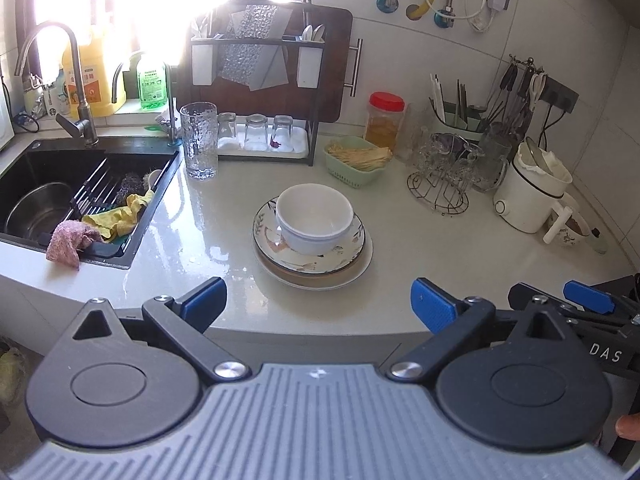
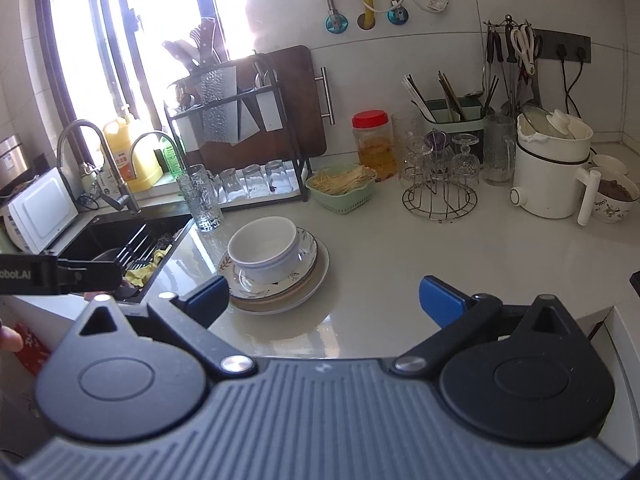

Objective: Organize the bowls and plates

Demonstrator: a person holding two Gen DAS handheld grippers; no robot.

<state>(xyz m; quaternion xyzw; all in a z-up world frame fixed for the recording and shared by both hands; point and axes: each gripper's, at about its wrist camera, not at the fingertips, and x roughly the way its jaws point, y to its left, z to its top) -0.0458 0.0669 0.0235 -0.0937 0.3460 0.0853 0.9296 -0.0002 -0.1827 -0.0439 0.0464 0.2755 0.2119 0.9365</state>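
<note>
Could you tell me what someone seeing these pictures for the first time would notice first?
Most likely the stack mid-counter: nested white ceramic bowls sitting on a leaf-patterned round plate, itself atop plainer plates. Behind it to the right stands a red-lidded clear plastic jar, beside a pale green plastic basket. The glaring window washes out the back left, above the black sink.

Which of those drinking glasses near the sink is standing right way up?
The tall textured glass at the sink's corner; its mouth faces up. The three small glasses on the rack's tray are upside down.
</note>
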